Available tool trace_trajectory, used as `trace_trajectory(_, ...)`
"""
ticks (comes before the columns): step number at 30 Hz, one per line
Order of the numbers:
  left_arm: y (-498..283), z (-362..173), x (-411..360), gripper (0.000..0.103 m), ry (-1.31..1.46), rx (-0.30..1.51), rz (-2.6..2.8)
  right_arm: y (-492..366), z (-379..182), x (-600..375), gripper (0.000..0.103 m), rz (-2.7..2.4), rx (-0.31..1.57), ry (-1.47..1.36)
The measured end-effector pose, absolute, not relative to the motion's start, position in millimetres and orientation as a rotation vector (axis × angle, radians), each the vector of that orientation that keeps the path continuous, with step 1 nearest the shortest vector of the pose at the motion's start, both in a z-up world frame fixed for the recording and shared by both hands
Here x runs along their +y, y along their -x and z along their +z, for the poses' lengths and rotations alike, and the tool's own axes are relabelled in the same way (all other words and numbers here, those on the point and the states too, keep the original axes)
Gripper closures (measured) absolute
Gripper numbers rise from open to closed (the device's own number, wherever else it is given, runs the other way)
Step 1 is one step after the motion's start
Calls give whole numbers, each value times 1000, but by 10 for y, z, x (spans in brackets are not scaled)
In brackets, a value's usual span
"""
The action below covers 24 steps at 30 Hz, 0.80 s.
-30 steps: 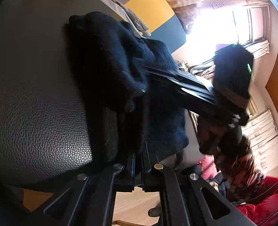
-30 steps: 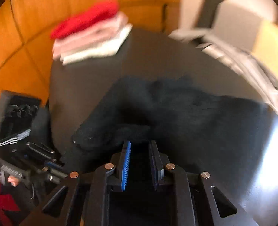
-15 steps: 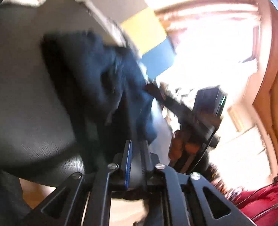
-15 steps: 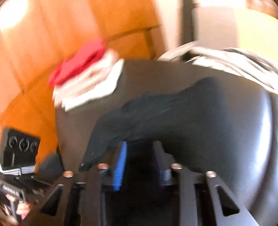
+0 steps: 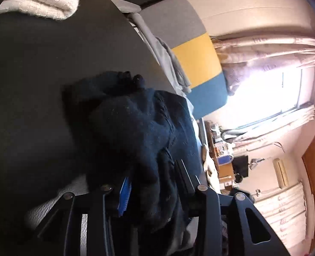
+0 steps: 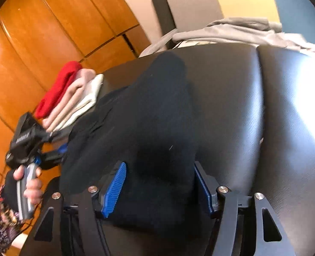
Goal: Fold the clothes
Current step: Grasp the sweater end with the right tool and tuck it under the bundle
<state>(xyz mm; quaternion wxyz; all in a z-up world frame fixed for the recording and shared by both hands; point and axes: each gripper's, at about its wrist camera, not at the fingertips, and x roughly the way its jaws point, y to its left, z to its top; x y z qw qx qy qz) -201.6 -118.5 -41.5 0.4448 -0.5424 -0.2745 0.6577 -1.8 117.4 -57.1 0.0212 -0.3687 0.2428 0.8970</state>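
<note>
Both tongs gape around the dark sweater [image 6: 157,115]: right tongs [image 6: 159,188] straddle its near end, left tongs [image 5: 153,183] likewise. It stretches lengthwise away from the right ones across the counter [image 6: 285,128].

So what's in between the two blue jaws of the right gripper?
In the right wrist view, the right gripper has its jaws spread wide, and a bunched part of the dark sweater lies between them on the black table.

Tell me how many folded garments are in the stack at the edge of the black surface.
3 show: a red one on top, a pink one under it, and a white one at the bottom, left of the dark garment. More may be hidden behind.
</note>
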Motion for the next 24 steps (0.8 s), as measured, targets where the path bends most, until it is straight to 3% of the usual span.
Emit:
trace_trajectory(1,2033,-441,-1151,73,1360,-655,1635,45,-605,1129,43,2774,706,1166)
trace_trajectory(2,2049,-468,-1117,88,1376,-629,1639,56,-627,1089,63,2763,632,1184)
trace_trajectory(3,2063,-465,-1090,92,1381,-604,1642,68,-648,1051,83,2750,559,1202)
trace_trajectory(6,2046,-228,-1037,94,1302,-492,1667,2,-535,1036,91,2724,451,1232)
trace_trajectory(11,2054,-105,-827,94,1259,-365,1696,-343,-311,1067,92,2708,331,1211)
trace_trajectory(13,2101,-321,-760,94,1308,-310,1727,-467,-365,1037,89,2731,425,1238)
trace_trajectory(16,2106,-529,-967,94,1364,-503,1680,-535,-567,1021,66,2684,504,1309)
trace_trajectory(21,2030,-607,-1148,92,1338,-562,1665,-770,-276,1244,64,2764,656,1013)
trace_trajectory(24,2028,-623,-1126,92,1327,-546,1662,-533,21,1211,64,2826,480,941)
